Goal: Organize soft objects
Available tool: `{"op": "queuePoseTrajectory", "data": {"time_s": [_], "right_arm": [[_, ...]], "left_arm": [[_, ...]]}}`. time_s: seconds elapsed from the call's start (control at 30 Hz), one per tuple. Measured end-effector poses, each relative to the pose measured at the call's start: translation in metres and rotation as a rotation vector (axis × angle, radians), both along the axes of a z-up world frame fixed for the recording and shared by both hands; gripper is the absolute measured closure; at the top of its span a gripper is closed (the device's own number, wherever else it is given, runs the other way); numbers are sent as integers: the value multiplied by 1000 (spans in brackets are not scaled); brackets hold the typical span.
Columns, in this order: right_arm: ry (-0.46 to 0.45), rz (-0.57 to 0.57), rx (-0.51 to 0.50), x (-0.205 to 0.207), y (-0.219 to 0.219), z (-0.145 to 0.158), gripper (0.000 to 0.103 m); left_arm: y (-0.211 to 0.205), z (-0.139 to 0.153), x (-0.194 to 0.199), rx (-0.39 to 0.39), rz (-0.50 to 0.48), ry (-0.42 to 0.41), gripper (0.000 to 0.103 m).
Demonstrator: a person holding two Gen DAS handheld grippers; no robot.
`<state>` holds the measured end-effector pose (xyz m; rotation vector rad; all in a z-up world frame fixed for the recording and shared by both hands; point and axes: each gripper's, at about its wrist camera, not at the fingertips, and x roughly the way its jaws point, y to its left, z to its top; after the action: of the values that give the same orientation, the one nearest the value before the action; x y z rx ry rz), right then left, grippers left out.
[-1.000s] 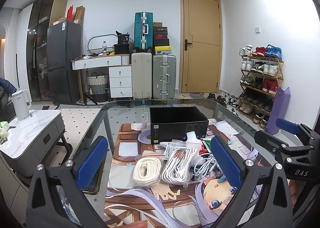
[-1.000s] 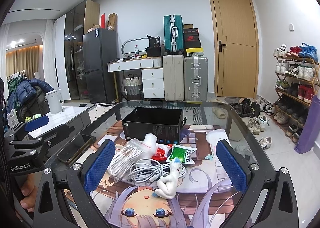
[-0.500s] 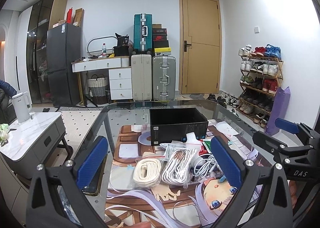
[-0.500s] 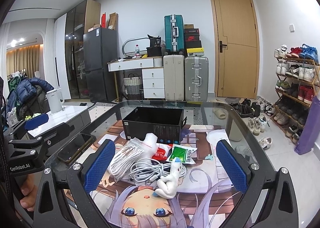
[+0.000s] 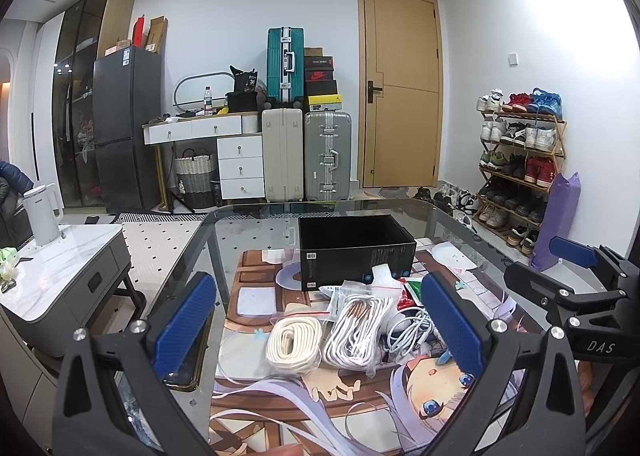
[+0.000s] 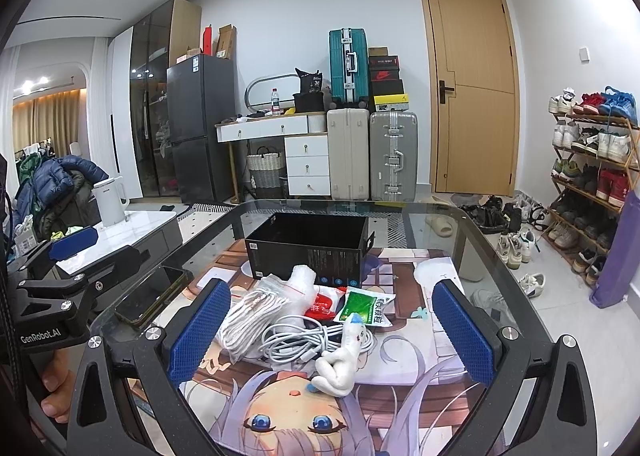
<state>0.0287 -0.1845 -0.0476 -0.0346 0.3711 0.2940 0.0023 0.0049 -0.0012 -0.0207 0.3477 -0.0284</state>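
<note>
An open black box (image 5: 356, 252) (image 6: 308, 246) stands on the glass table's printed mat. In front of it lies a pile: a cream coiled cable (image 5: 294, 344), a bagged white cable bundle (image 5: 358, 330) (image 6: 250, 316), a loose grey-white cable (image 6: 308, 340), a white plush toy (image 6: 344, 360), a green sachet (image 6: 362, 306), a red packet (image 6: 322, 304). My left gripper (image 5: 316, 324) is open and empty, hovering before the pile. My right gripper (image 6: 330, 330) is open and empty, framing the pile. Each gripper shows at the edge of the other's view.
A dark phone (image 6: 150, 294) lies on the glass table (image 6: 472, 240) at the left of the mat. A side table with a white kettle (image 5: 40, 214) stands left. A shoe rack (image 5: 520, 160) and a purple bag (image 5: 558, 222) are right.
</note>
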Motion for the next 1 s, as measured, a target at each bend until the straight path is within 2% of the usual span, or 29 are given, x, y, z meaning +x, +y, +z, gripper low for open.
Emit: {"op": "queuePoseTrajectory", "data": {"time_s": [0.43, 0.6, 0.73, 0.83, 1.0], "right_arm": [[5, 2, 3, 0, -1, 2, 0], [8, -14, 2, 7, -4, 9, 0], [30, -2, -19, 17, -2, 17, 0], [78, 14, -26, 31, -1, 20, 0], [266, 13, -30, 71, -7, 10, 0]], "left_arm": [[1, 0, -1, -6, 1, 5, 0], [2, -2, 13, -10, -34, 79, 0], [6, 2, 25, 4, -8, 119, 0], [9, 6, 34, 7, -20, 146, 0], [14, 7, 59, 26, -29, 222, 0]]}}
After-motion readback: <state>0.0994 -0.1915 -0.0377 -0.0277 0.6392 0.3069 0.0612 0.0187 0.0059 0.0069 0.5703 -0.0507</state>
